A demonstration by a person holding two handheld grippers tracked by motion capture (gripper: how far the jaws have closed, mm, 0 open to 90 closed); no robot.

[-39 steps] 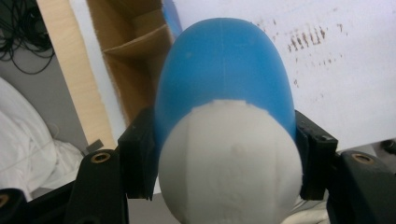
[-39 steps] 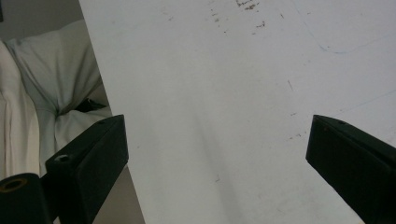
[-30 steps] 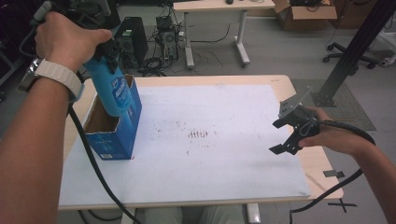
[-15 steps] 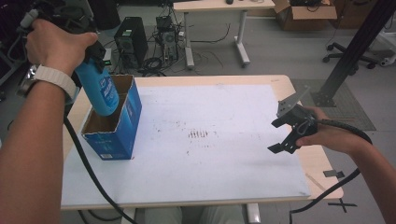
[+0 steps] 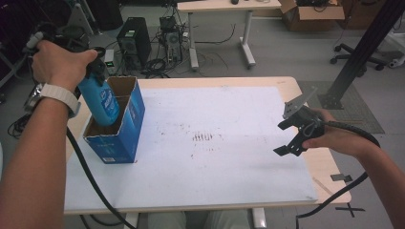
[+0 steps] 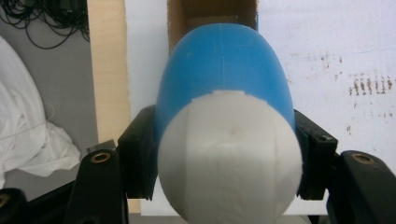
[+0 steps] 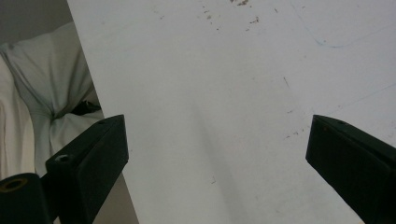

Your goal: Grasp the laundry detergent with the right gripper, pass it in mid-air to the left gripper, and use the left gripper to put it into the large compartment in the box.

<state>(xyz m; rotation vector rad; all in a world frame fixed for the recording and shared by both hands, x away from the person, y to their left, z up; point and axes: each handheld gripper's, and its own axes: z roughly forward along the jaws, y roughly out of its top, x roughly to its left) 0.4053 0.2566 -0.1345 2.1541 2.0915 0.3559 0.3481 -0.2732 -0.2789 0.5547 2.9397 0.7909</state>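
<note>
A white sheet is covering the desk (image 5: 229,157), with computers and cables lying on the floor behind it. The left gripper (image 5: 93,71) is clamping its jaws on the neck of a blue bottle (image 5: 99,102), which is hanging nearly upright, long axis vertical, white cap (image 6: 229,154) up and base sitting inside the open blue box (image 5: 124,129) at the desk's left edge. The right gripper (image 5: 293,138) is hovering over the desk's right side, jaws spread wide and gripping nothing.

Smooth matt plastic bottle (image 5: 101,101), cardboard box (image 5: 122,125) (glossy blue outside), scuffed white tabletop (image 5: 229,157).
</note>
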